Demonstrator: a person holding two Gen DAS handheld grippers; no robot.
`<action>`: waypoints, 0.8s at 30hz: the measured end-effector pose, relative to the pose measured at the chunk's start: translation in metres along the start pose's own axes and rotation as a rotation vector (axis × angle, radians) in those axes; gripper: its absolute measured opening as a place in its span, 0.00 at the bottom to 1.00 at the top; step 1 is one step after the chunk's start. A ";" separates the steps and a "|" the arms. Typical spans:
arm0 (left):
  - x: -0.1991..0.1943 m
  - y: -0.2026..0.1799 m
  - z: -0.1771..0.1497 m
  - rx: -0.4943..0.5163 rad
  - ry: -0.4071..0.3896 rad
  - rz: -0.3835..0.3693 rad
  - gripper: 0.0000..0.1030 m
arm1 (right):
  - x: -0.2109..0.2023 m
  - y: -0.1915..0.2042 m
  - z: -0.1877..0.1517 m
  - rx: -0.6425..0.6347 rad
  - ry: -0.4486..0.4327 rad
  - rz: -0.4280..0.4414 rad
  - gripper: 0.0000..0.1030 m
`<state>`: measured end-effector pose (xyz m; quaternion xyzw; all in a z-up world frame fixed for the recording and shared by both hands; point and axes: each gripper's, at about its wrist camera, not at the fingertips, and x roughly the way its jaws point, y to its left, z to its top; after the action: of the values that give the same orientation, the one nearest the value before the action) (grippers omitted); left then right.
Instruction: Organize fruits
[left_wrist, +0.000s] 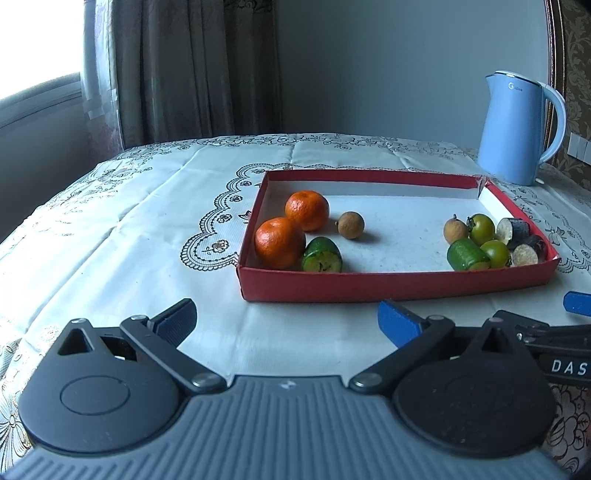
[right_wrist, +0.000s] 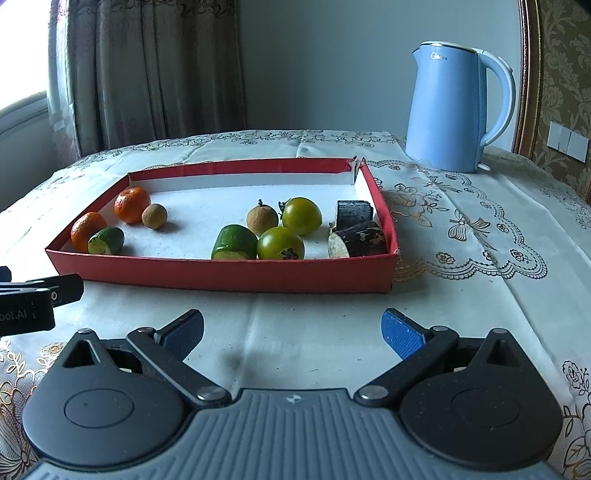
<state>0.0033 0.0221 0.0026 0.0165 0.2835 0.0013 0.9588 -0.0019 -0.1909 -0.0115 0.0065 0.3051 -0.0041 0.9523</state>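
A shallow red tray (left_wrist: 369, 286) (right_wrist: 221, 275) lies on the table. At its left end sit two oranges (left_wrist: 279, 242) (right_wrist: 132, 204), a green cucumber piece (left_wrist: 322, 255) (right_wrist: 106, 240) and a brown longan (left_wrist: 351, 225) (right_wrist: 154, 216). At its right end lie a second longan (left_wrist: 456, 230) (right_wrist: 262, 220), another cucumber piece (left_wrist: 467, 255) (right_wrist: 233, 243), two green tomatoes (left_wrist: 481, 229) (right_wrist: 302, 216) and dark sugarcane chunks (left_wrist: 524, 242) (right_wrist: 360, 240). My left gripper (left_wrist: 286, 321) is open before the tray, holding nothing. My right gripper (right_wrist: 291, 328) is also open and empty.
A light blue electric kettle (left_wrist: 517, 129) (right_wrist: 456, 107) stands behind the tray's right corner. A lace-patterned white cloth (left_wrist: 129, 229) (right_wrist: 480, 240) covers the table. Curtains and a window are at the back left. Each gripper's body shows at the other view's edge.
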 end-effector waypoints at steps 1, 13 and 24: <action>0.000 0.000 0.000 0.001 0.000 0.000 1.00 | 0.000 0.000 0.000 -0.001 0.001 0.000 1.00; 0.000 0.000 0.001 0.004 -0.003 0.008 1.00 | 0.003 0.006 0.000 -0.024 0.003 0.001 1.00; 0.000 -0.001 0.000 0.013 -0.012 0.020 1.00 | 0.004 0.011 0.000 -0.033 0.007 0.002 1.00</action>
<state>0.0034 0.0212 0.0024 0.0256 0.2777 0.0092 0.9603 0.0016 -0.1802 -0.0142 -0.0088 0.3084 0.0021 0.9512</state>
